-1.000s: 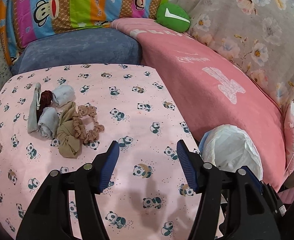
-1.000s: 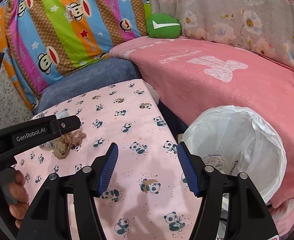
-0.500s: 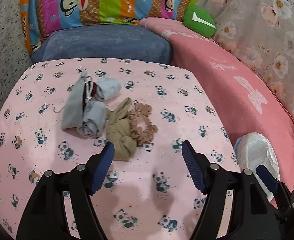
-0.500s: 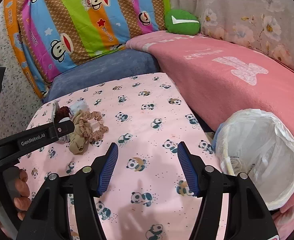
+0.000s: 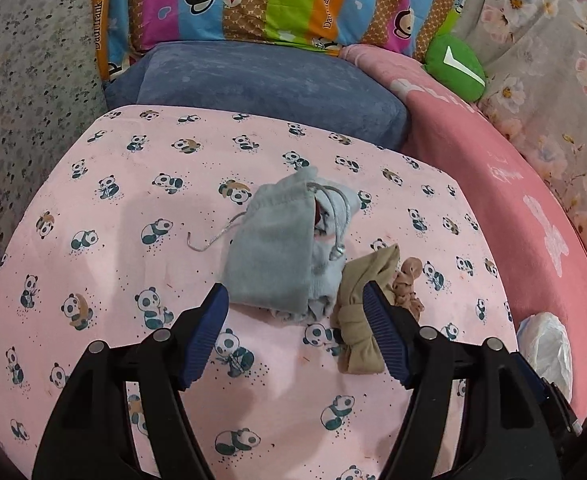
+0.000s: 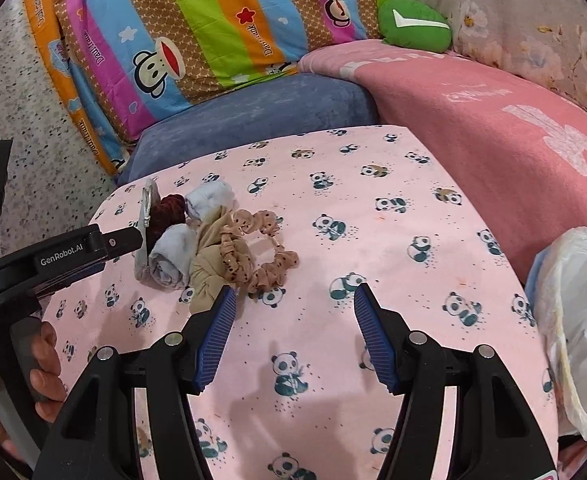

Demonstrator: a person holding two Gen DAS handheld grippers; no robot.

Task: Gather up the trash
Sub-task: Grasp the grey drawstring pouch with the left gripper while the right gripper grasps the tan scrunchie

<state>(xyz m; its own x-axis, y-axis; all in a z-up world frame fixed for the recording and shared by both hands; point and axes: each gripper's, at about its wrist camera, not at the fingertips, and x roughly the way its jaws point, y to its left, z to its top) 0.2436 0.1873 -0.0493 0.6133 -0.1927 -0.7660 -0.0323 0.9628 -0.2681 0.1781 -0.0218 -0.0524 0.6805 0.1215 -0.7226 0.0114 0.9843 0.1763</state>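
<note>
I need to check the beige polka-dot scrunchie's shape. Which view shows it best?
The right wrist view: the scrunchie lies as an open loop beside the tan cloth. In the left wrist view only a bunched part shows beyond the left claw's pad.

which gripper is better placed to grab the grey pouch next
Left. The left gripper is open right at the grey pouch, while the right gripper is open over bare panda cloth beside the scrunchie.
</note>
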